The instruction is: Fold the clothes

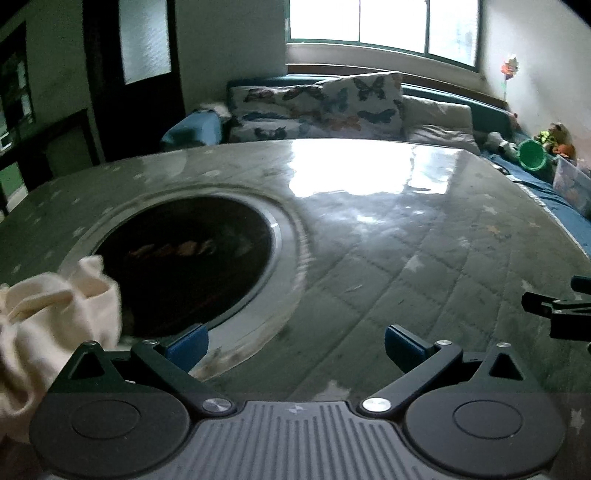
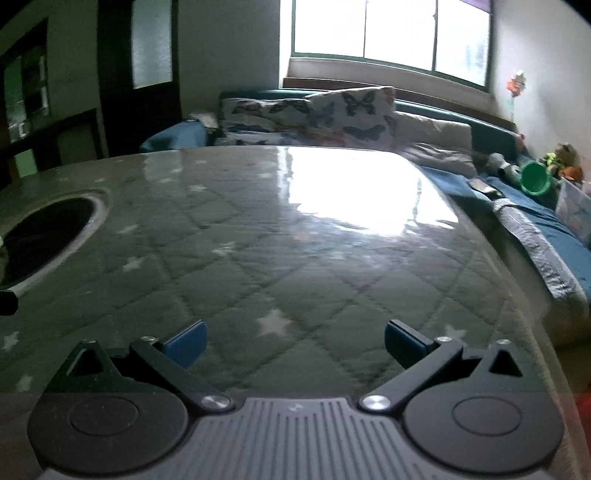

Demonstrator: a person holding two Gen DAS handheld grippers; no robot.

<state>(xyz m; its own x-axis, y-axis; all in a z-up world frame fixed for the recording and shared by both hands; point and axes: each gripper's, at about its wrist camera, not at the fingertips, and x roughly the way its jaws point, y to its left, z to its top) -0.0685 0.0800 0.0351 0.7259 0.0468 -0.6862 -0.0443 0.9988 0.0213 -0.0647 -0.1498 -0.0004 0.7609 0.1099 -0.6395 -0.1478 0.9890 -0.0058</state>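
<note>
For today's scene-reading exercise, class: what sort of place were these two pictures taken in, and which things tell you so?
Most likely a home living room or bedroom. A butterfly-print cushion lies on a blue daybed or sofa under a wide window, soft toys sit in the corner, and a cream garment waits on the covered table.

A crumpled cream-coloured garment (image 1: 44,325) lies bunched at the table's near-left edge, beside the dark round opening.
</note>
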